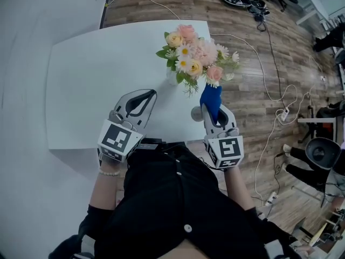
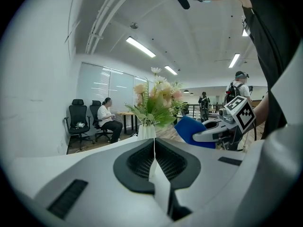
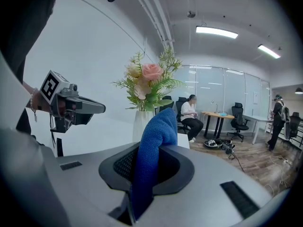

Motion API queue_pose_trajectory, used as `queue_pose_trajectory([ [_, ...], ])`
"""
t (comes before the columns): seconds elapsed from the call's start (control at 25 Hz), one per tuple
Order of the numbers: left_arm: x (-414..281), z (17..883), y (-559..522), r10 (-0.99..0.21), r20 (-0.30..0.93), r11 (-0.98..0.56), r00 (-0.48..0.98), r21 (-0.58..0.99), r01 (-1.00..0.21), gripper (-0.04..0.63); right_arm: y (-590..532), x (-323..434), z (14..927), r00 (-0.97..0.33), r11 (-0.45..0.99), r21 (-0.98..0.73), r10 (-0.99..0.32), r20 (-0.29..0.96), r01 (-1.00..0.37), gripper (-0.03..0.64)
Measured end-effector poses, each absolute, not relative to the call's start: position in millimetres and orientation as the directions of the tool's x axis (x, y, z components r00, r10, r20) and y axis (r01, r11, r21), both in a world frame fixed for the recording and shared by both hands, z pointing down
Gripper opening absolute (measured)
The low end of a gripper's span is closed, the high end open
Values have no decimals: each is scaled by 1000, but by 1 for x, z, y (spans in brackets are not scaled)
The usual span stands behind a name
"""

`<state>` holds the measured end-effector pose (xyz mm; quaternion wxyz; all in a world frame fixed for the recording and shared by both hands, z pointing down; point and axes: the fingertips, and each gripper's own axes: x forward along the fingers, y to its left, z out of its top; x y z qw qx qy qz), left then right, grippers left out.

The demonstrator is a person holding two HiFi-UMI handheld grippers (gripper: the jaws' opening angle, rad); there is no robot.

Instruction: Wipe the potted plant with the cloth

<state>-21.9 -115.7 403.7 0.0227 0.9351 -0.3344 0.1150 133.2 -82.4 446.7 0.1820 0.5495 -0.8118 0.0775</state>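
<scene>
Blue cloth (image 1: 210, 97), one, clamped in right hand-held gripper (image 1: 212, 113), left hand-held gripper (image 1: 149, 94) closed, one potted plant (image 1: 193, 58)

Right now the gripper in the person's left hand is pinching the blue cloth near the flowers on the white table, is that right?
Not quite. It is the right gripper that is pinching the blue cloth near the flowers on the white table, as the right gripper view shows. The left gripper is shut with nothing in it.

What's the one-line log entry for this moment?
left claw: shut, empty | right claw: shut on blue cloth | potted plant: upright on table
</scene>
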Motion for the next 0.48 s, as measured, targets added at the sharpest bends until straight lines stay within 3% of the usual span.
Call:
queue_pose_trajectory([
  [0.48,-17,409,-111,-593,223,-799,774,-40,-600,20,-77,121,448,-339,401,88,-857,389,-912,86],
])
